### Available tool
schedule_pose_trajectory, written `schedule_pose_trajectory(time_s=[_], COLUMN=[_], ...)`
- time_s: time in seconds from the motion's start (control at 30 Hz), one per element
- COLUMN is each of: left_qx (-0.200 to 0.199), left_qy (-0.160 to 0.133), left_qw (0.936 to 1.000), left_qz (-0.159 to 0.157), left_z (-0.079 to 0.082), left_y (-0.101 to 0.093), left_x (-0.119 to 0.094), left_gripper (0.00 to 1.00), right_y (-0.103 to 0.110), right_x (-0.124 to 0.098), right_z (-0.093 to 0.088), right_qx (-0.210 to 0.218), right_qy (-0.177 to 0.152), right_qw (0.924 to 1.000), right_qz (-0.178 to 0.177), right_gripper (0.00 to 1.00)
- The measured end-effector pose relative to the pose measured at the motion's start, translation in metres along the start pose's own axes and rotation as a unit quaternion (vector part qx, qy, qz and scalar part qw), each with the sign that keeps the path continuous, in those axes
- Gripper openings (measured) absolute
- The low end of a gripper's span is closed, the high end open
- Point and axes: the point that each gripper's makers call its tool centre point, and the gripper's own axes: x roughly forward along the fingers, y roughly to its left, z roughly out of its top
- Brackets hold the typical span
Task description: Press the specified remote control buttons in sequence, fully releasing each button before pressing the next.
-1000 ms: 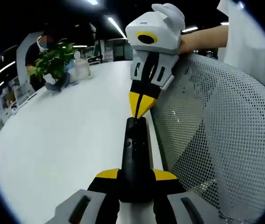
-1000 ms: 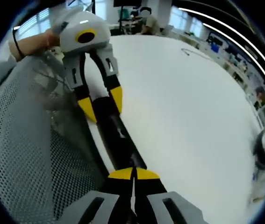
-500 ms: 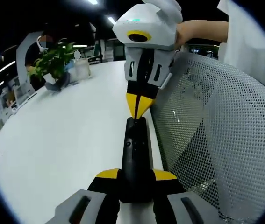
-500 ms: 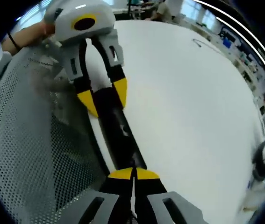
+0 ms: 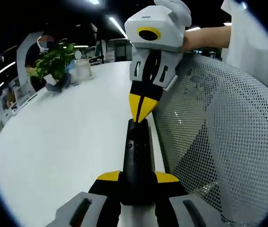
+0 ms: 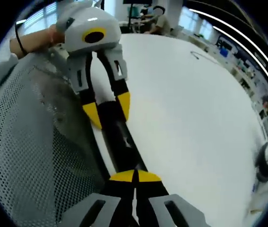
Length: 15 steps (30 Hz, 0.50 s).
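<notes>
Remote control (image 5: 137, 161) clamped by left gripper (image 5: 137, 178), buttons indistinct

Left gripper view: cam sits low behind its own jaws, v. close, looking along the slim black remote control (image 5: 137, 163) over the white curved counter (image 5: 63, 142) toward a green potted plant (image 5: 53, 61). Right gripper view: opposite end of same remote (image 6: 119, 142), facing back across counter (image 6: 190, 118). The views face each other; shared: remote, counter, grey mesh chair back (image 5: 219, 142) (image 6: 25, 156), each other's gripper.
</notes>
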Motion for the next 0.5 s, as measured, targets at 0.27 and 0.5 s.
schedule_pose_trajectory(time_s=[0.27,0.5], left_qx=[0.0,0.001], left_qy=[0.0,0.0], left_qw=[1.0,1.0], left_qz=[0.0,-0.001], left_z=[-0.0003,-0.0006], left_y=[0.0,-0.0007], left_x=[-0.0001,-0.0004], left_gripper=[0.25,0.25], right_y=[0.0007,-0.0004], right_x=[0.0027,0.0038], right_z=[-0.0009,-0.0002], right_qx=[-0.016,-0.004], right_qy=[0.006,0.009], right_qw=[0.9998,0.9998], right_qz=[-0.007,-0.016], right_gripper=[0.0,0.0])
